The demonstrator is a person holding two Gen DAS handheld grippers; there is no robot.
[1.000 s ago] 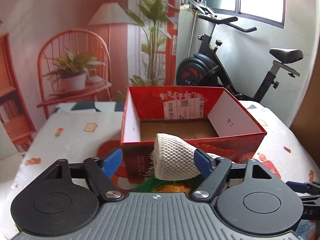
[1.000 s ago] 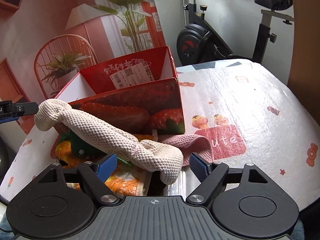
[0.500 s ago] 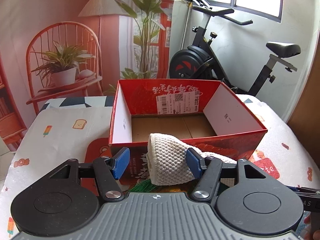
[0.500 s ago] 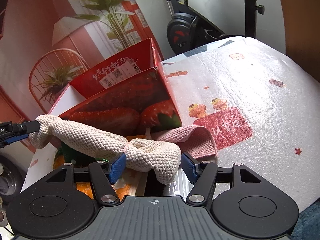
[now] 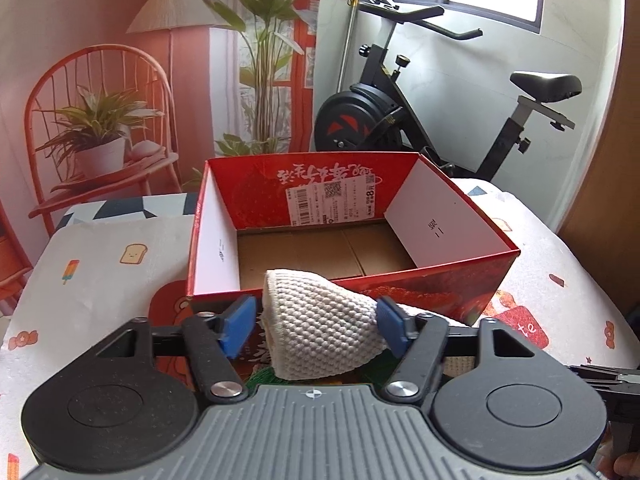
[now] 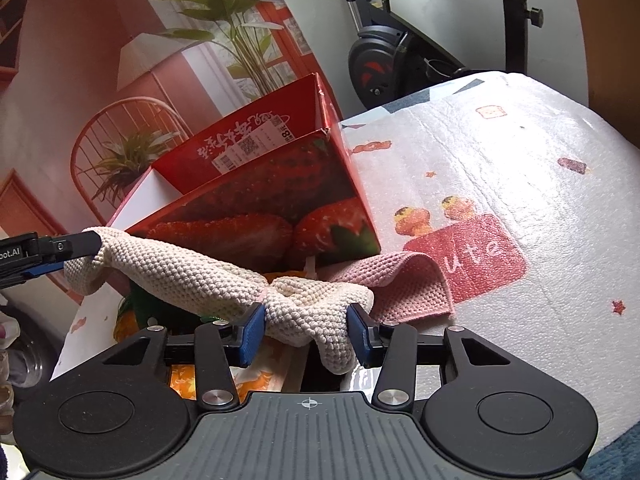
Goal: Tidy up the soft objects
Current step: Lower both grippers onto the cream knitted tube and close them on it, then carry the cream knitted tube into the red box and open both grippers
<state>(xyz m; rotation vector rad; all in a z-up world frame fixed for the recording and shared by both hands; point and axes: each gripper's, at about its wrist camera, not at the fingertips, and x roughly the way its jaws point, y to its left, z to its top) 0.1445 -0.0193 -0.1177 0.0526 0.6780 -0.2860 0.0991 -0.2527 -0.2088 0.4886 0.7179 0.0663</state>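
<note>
A cream knitted cloth [image 5: 320,332] hangs as a strand between my two grippers, in front of an open red strawberry box [image 5: 440,284]. My left gripper [image 5: 315,328] is closing around one bunched end. The cloth touches the right pad, and a thin gap shows at the left pad. In the right wrist view the cloth [image 6: 192,276] drapes over one finger of the left gripper [image 6: 76,256]. My right gripper [image 6: 306,334] is closing too, and both its pads press the other end. The box [image 6: 260,204] is empty inside.
A pink knitted cloth [image 6: 408,280] lies folded on the table by the box's near corner. An orange printed packet [image 6: 184,384] and something green [image 6: 152,304] sit under the cream cloth. The table has a white printed cover [image 6: 500,168]. An exercise bike [image 5: 400,120] stands behind.
Both grippers' jaws have narrowed around the cloth's ends. The right one has rolled and sunk a little, and its pads now touch the cloth. The left view has shifted closer to the box.
</note>
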